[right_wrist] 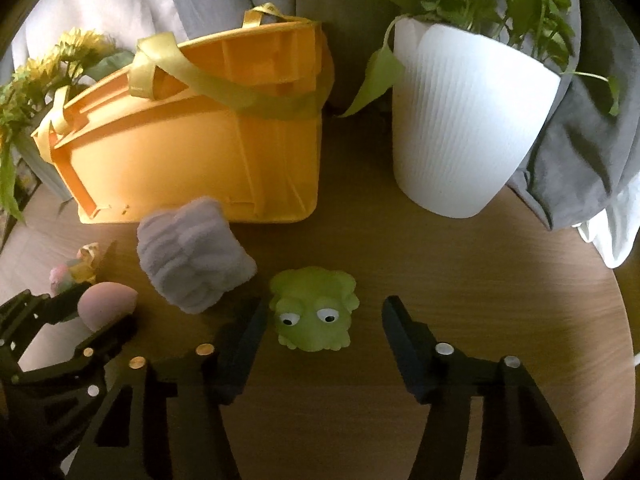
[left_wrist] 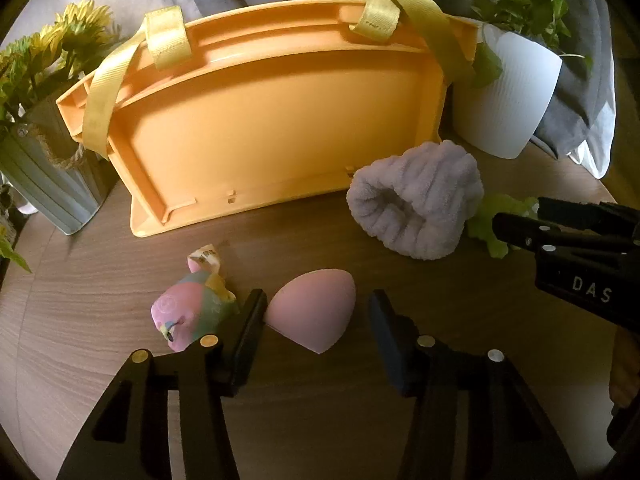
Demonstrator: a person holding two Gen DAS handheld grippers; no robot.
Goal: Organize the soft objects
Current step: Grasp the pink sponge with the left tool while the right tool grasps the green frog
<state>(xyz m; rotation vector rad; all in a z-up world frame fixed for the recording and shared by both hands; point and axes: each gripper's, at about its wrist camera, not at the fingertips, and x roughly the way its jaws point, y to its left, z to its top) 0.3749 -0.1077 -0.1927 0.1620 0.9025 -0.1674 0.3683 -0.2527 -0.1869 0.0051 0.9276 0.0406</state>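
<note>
A pink egg-shaped sponge [left_wrist: 316, 316] lies on the wooden table between the jaws of my left gripper [left_wrist: 318, 305]. The left pad touches it and the right pad stands clear, so the gripper is open. A pastel plush toy [left_wrist: 188, 312] lies just left of that gripper. My right gripper [right_wrist: 325, 317] is open around a green squishy frog [right_wrist: 314, 314], with a gap on the frog's right side. A lavender fluffy band [left_wrist: 420, 200] lies between the two toys, in front of the orange basket [left_wrist: 272, 128].
The orange basket [right_wrist: 192, 152] with yellow straps stands at the back. A white ribbed plant pot [right_wrist: 468, 120] is at the back right, a grey planter with sunflowers [left_wrist: 44, 176] at the back left. Grey cloth [right_wrist: 580, 152] hangs behind the table's round edge.
</note>
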